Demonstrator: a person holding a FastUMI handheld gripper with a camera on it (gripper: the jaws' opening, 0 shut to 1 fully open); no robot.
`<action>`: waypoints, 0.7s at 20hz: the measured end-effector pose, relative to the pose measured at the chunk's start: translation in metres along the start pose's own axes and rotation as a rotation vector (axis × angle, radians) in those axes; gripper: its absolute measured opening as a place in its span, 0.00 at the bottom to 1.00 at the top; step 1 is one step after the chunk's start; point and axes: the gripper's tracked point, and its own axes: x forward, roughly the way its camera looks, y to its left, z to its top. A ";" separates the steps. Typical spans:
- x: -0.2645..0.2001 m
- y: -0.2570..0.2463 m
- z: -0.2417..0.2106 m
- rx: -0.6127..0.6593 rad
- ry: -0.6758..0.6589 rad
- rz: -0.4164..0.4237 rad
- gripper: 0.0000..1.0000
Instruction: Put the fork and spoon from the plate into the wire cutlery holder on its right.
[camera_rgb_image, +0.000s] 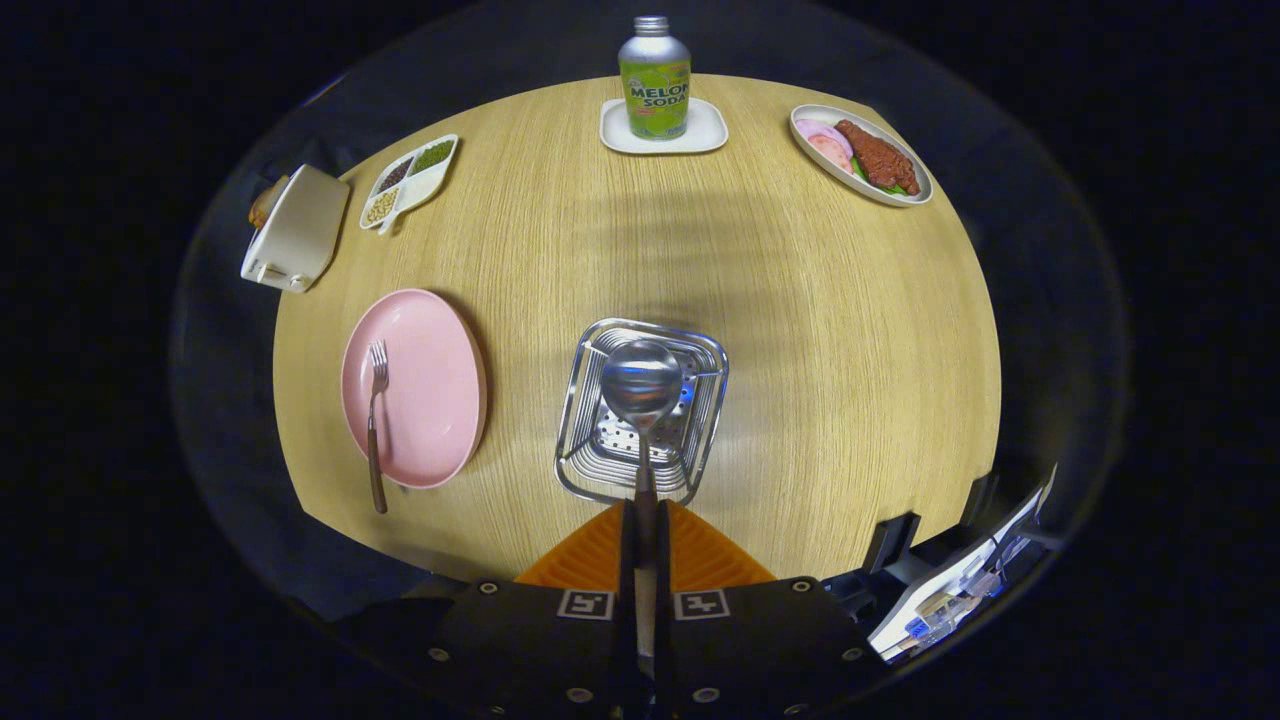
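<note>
Wire cutlery holder (640, 415) stands on the wooden table (800, 350), right of the pink plate (425, 385); the gripper (645, 530) is clamped on the spoon (641, 385), its bowl above the holder; the fork (375, 420) lies on the plate, handle overhanging the rim.

The spoon (641, 385) handle's lower end is hidden between the tongs (645, 535).

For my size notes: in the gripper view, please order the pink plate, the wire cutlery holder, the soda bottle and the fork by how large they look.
1. pink plate and wire cutlery holder: look alike, unranked
2. fork
3. soda bottle, farther away, so unsure

The gripper is shut on the spoon.
</note>
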 end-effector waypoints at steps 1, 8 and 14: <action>0.001 0.000 0.005 0.007 -0.009 0.000 0.08; -0.002 -0.002 0.030 0.031 -0.147 -0.025 0.11; -0.027 -0.001 0.070 0.007 -0.428 -0.079 0.28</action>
